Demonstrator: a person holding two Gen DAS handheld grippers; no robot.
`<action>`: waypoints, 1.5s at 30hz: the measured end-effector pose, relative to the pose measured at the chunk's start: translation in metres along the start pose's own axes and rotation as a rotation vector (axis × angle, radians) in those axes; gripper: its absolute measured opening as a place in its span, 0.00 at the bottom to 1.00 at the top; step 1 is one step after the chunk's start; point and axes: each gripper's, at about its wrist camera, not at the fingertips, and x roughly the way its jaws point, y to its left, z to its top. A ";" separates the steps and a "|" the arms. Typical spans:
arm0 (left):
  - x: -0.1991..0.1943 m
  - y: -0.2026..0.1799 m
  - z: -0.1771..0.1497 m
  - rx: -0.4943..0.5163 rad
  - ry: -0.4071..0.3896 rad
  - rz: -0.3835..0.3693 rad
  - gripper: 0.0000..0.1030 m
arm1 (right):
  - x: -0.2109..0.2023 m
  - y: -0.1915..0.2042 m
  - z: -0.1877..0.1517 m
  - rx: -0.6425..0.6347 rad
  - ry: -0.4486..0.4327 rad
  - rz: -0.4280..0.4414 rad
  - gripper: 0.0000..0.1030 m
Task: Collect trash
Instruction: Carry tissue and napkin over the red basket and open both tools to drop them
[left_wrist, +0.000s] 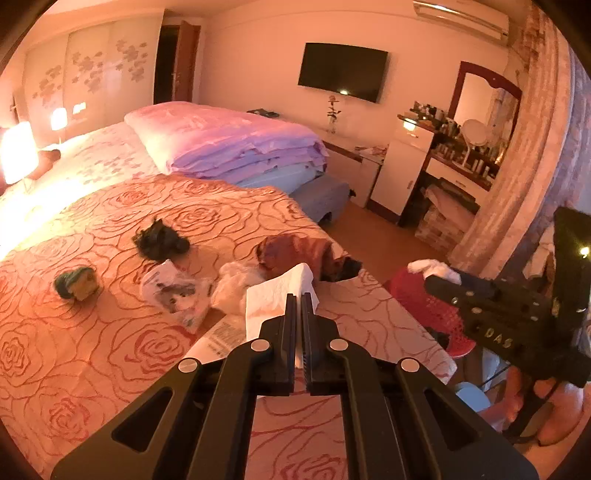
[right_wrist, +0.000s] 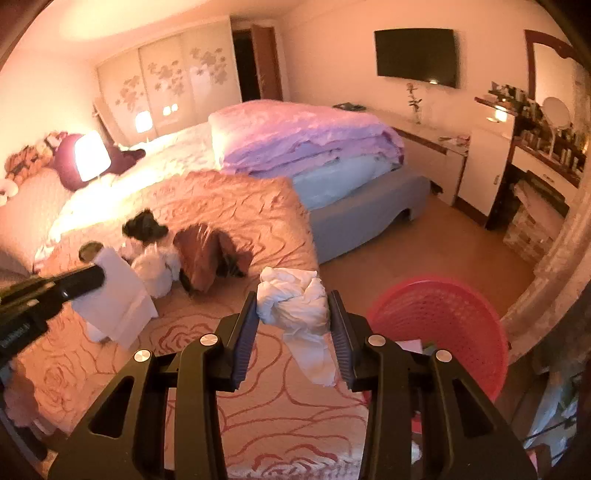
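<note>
My left gripper (left_wrist: 299, 297) is shut on a flat white paper tissue (left_wrist: 273, 299) and holds it above the bed; it also shows in the right wrist view (right_wrist: 118, 295). My right gripper (right_wrist: 293, 299) is shut on a crumpled white tissue wad (right_wrist: 295, 302), held over the bed's edge beside the red mesh basket (right_wrist: 443, 317). On the rose-patterned bedspread (left_wrist: 92, 332) lie a black crumpled bag (left_wrist: 160, 240), a brown wrapper (left_wrist: 295, 251), a clear printed plastic bag (left_wrist: 173, 291), a white plastic wad (left_wrist: 232, 284) and a green-and-tan ball (left_wrist: 77, 282).
The red basket (left_wrist: 424, 299) stands on the wooden floor right of the bed, with some paper inside. A folded pink and purple quilt (left_wrist: 229, 140) lies further up the bed. A lit lamp (left_wrist: 16, 151), white cabinets (left_wrist: 402, 170) and a cluttered dressing table (left_wrist: 465, 155) line the walls.
</note>
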 end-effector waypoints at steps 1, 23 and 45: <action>0.000 -0.004 0.002 0.007 -0.002 -0.003 0.03 | -0.005 -0.003 0.002 0.007 -0.010 -0.002 0.36; 0.036 -0.087 0.035 0.162 0.012 -0.105 0.03 | -0.056 -0.093 0.005 0.123 -0.097 -0.162 0.36; 0.110 -0.184 0.023 0.291 0.156 -0.244 0.03 | -0.028 -0.161 -0.027 0.289 -0.013 -0.226 0.37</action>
